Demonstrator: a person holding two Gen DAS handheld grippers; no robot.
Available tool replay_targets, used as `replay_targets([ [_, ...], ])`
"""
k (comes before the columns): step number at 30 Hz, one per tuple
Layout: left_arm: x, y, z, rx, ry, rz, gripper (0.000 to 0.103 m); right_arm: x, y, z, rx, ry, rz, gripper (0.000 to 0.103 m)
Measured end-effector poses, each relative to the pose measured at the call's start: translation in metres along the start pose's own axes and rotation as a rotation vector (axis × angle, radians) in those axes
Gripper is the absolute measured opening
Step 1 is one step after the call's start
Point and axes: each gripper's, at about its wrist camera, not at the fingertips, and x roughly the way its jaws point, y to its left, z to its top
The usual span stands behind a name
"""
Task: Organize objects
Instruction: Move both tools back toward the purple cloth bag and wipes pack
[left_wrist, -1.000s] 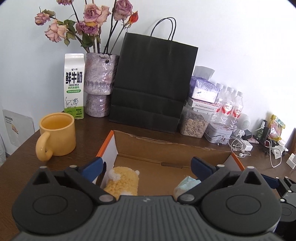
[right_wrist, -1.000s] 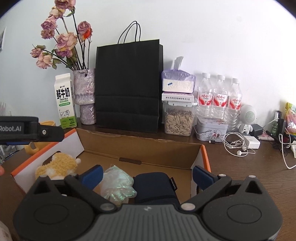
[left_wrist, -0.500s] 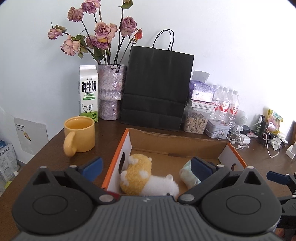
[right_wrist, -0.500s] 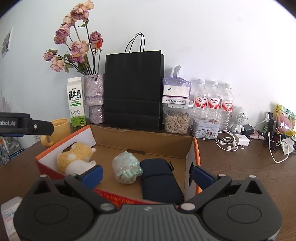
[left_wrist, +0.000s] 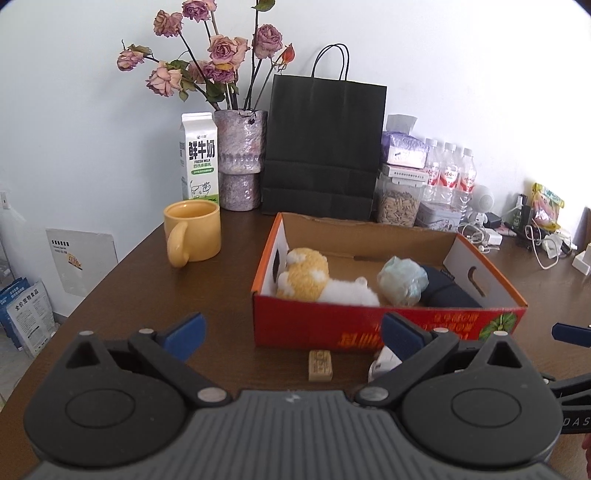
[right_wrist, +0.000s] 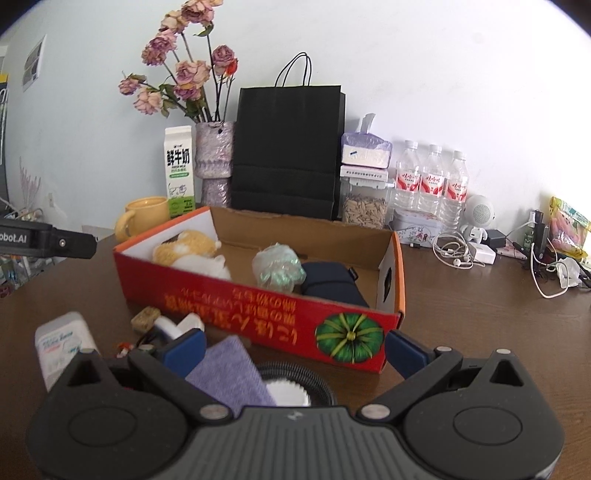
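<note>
A red cardboard box (left_wrist: 369, 328) (right_wrist: 258, 306) stands on the brown table. Inside lie a yellow-and-white plush toy (left_wrist: 314, 277) (right_wrist: 188, 251), a crumpled greenish wrapper ball (left_wrist: 402, 280) (right_wrist: 279, 267) and a dark navy pouch (left_wrist: 447, 291) (right_wrist: 330, 282). In front of the box are a small tan block (left_wrist: 320, 365) (right_wrist: 145, 317), a white item (left_wrist: 384, 362) (right_wrist: 177, 325), a purple cloth (right_wrist: 231, 373), a white pack (right_wrist: 62, 347) and a round black-rimmed object (right_wrist: 295, 384). My left gripper (left_wrist: 291, 332) and right gripper (right_wrist: 293, 347) are both open, empty, back from the box.
Along the wall stand a yellow mug (left_wrist: 194, 236), a milk carton (left_wrist: 198, 158), a vase of dried roses (left_wrist: 240, 158), a black paper bag (left_wrist: 321, 144), a seed jar (left_wrist: 399, 199) and water bottles (right_wrist: 430, 184). Cables and chargers (right_wrist: 480, 251) clutter the right.
Both grippers have pulled back and up from over the box; its red front wall and the small items before it have come into view. Both stay open.
</note>
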Motion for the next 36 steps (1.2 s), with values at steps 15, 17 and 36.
replay_targets([
  [15, -0.034, 0.001, -0.062, 0.054, 0.054, -0.012, 0.103, -0.023, 0.020, -0.048, -0.041, 0.083, 0.084, 0.103],
  [17, -0.034, 0.001, -0.062, 0.053, 0.055, -0.008, 0.103, -0.020, 0.025, -0.050, -0.067, 0.087, 0.091, 0.103],
  [36, -0.028, 0.014, -0.063, 0.051, 0.080, 0.001, 0.103, 0.006, 0.042, -0.044, -0.349, 0.157, 0.189, 0.091],
])
